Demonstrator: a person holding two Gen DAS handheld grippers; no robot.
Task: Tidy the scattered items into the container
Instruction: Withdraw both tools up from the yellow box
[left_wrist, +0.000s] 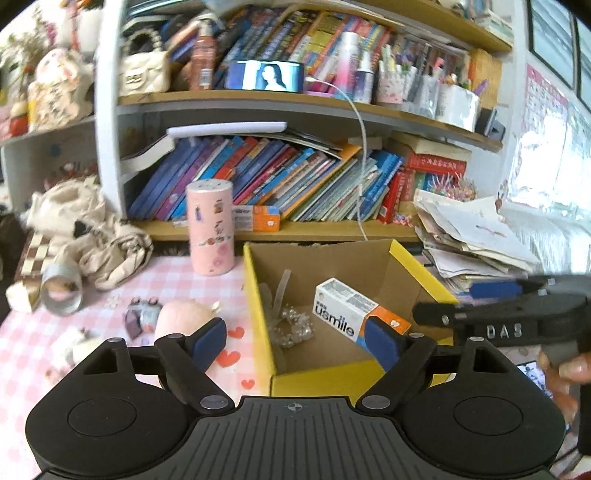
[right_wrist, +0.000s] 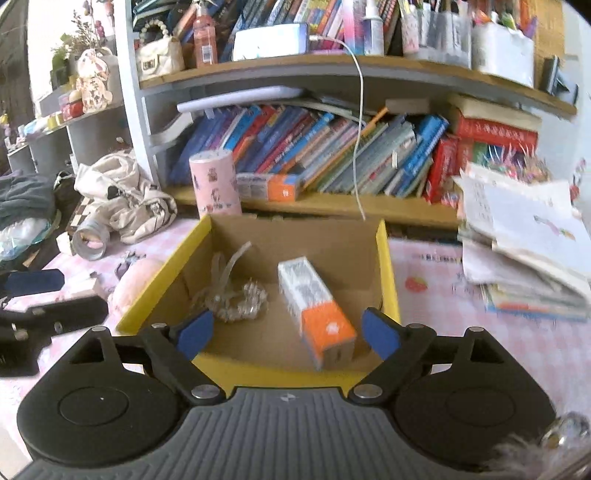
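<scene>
Pink checked tabletop (right_wrist: 461, 295): cardboard box (right_wrist: 388, 258) holding toothpaste carton (right_wrist: 314, 310); left gripper (left_wrist: 299, 339) and right gripper (right_wrist: 288, 332) both spread, empty.

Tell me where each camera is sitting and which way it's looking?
Left wrist view: sits on the left gripper, looking forward and down at the yellow box; its own open blue fingers show, plus the right gripper and a hand.
Right wrist view: sits on the right gripper, facing the box squarely; its own open fingers show, the left gripper at the left edge.
Both share: the box, the toothpaste carton, the pink canister, the bookshelf.
</scene>
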